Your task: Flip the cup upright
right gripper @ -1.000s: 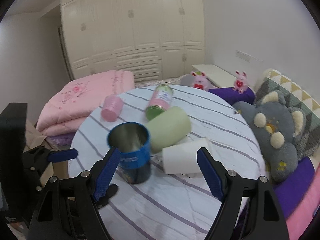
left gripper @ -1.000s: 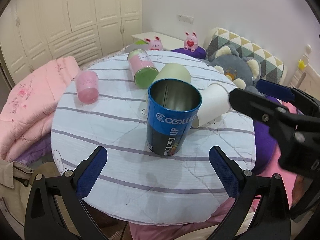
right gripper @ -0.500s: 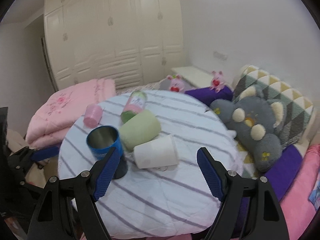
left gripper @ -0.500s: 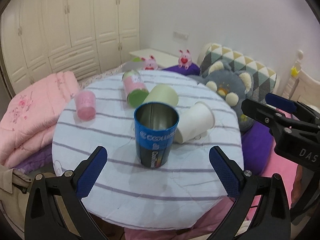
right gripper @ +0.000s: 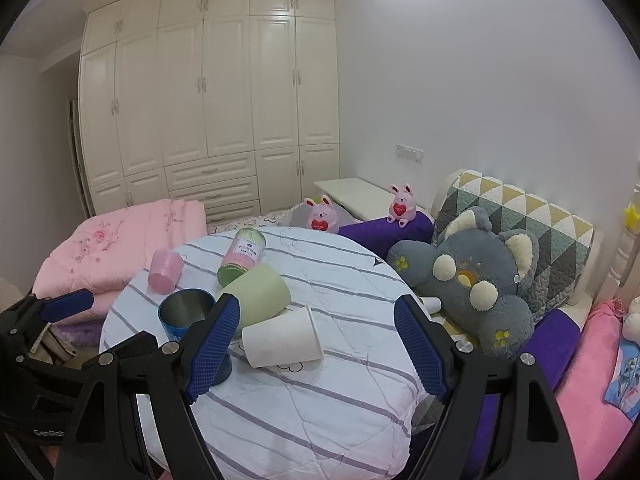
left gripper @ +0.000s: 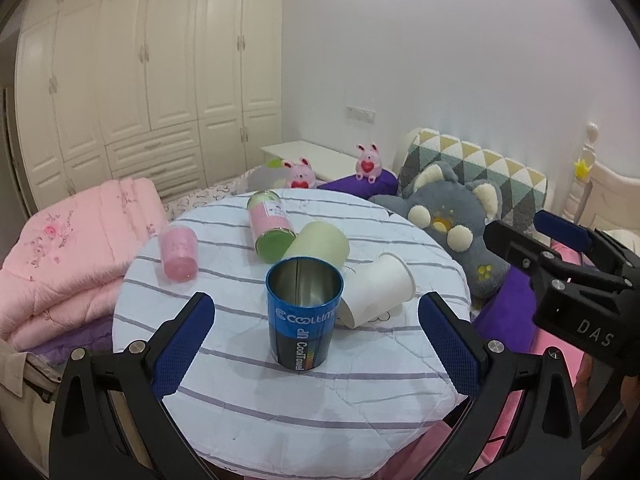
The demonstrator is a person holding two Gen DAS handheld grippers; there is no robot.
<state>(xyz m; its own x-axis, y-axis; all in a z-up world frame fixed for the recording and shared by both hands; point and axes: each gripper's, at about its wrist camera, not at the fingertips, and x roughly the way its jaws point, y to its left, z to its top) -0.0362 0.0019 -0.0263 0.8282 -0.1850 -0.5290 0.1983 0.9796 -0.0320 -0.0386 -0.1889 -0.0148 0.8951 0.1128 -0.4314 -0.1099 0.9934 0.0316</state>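
Both tools, left (left gripper: 316,344) and right (right gripper: 316,350), gape wide and empty above the counter (left gripper: 360,400). The blue cup (left gripper: 304,312) stands upright near its front; behind it a white cup (left gripper: 380,290) and green cup (left gripper: 320,242) lie sideways.

Plenty of bare counter (left gripper: 304,412) on the near side of the blue tin (left gripper: 303,312), so that way in is open. Behind the tin it's crowded: white paper cup (left gripper: 378,294) touching its right, green cup (left gripper: 318,246) right behind, pink-labelled bottle (left gripper: 270,224) further back. Pink cup (left gripper: 179,254) sits well off to its left.
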